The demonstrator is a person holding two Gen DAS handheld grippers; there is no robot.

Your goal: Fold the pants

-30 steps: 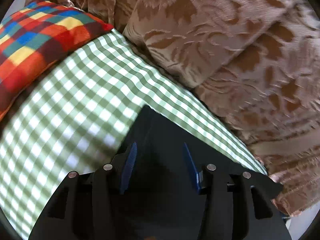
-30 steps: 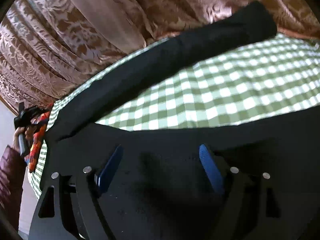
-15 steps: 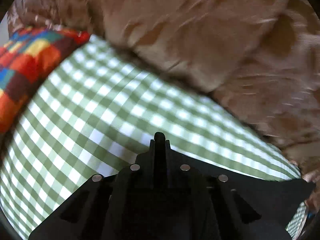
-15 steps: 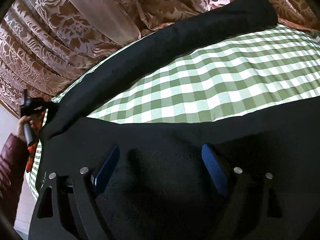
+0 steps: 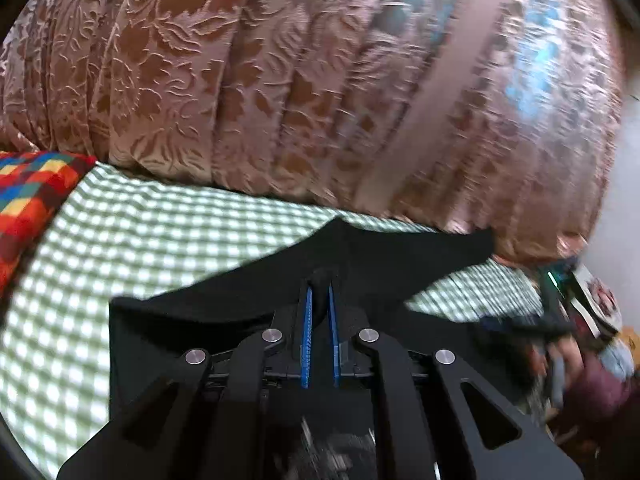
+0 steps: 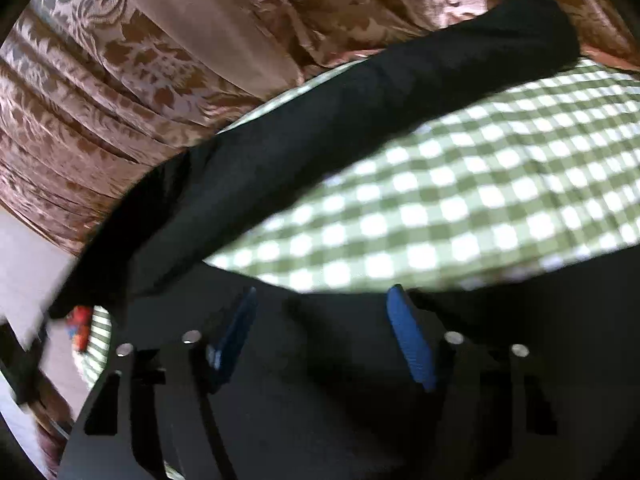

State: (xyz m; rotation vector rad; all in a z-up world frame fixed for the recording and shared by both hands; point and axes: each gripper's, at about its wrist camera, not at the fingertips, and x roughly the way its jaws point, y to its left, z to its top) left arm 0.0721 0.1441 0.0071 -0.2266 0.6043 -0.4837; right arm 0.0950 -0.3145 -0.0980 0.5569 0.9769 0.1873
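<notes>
Left gripper point(image 5: 319, 308) has its blue pads nearly together, pinching a bunched fold of the black pants point(image 5: 384, 256), and that cloth peaks up off the bed where it's held. Over on the right, the right gripper point(image 6: 324, 300) sits with its jaws wide apart, black cloth lying beneath and between them, nothing clamped as far as I can see. One long leg point(image 6: 360, 120) stretches away across the green checked sheet point(image 6: 460, 208) toward the brown patterned curtain point(image 6: 140, 80) at the far edge. A bright patchwork pillow point(image 5: 28, 188) sits off to the left side. Now the risks: the left hold looks like a small pinch on one bunch, so a quick pull could slip it free, or catch just one layer and drag the fold crooked. With the right side unclamped, the pants may slide across the sheet instead of folding over. That far leg lies close to the curtain and could snag or trail off the bed edge.
</notes>
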